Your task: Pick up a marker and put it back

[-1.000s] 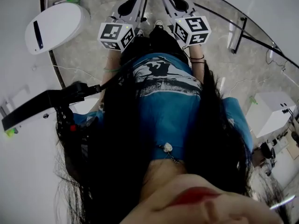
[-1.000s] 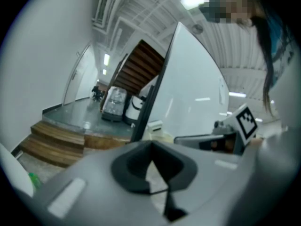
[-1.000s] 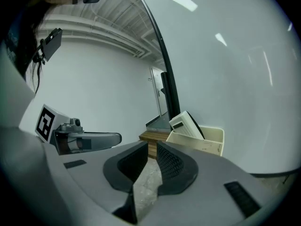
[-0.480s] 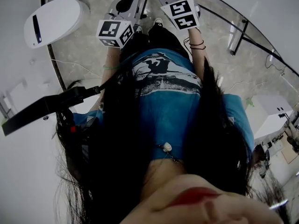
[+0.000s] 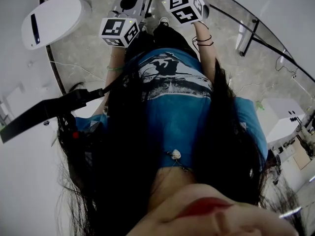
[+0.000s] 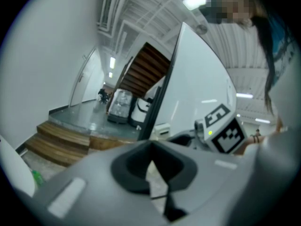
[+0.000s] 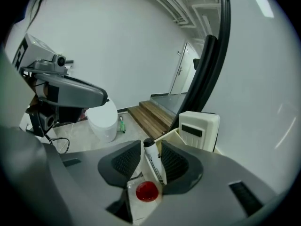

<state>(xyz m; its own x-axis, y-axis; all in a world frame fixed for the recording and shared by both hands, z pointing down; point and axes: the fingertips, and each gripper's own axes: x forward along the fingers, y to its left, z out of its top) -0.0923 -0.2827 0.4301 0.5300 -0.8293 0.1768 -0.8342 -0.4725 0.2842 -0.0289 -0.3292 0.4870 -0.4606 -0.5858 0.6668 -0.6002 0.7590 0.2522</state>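
Observation:
In the right gripper view a white marker (image 7: pixel 155 167) with a black cap stands between the jaws of my right gripper (image 7: pixel 149 149). It leans on the right-hand pad, with a gap to the left-hand pad. A round red end (image 7: pixel 147 191) shows just below it. These jaws have just been moving: they opened wide from shut, then came in slightly, with the marker between them. My left gripper (image 6: pixel 151 147) is level and shut, and I see nothing in it. In the head view both marker cubes, left (image 5: pixel 119 31) and right (image 5: pixel 184 6), sit beyond the person's knees.
A beige tray (image 7: pixel 171 136) and a white box (image 7: pixel 200 128) lie just past the right jaws. A white rounded bin (image 5: pixel 51 21) and a green item (image 7: pixel 121 125) sit on the floor. Wooden steps (image 7: pixel 150 117) and a black curved post (image 7: pixel 209 65) stand behind.
In the head view the right gripper's cube has moved up and away from the body and rolled, so other faces show. The left cube has barely shifted.

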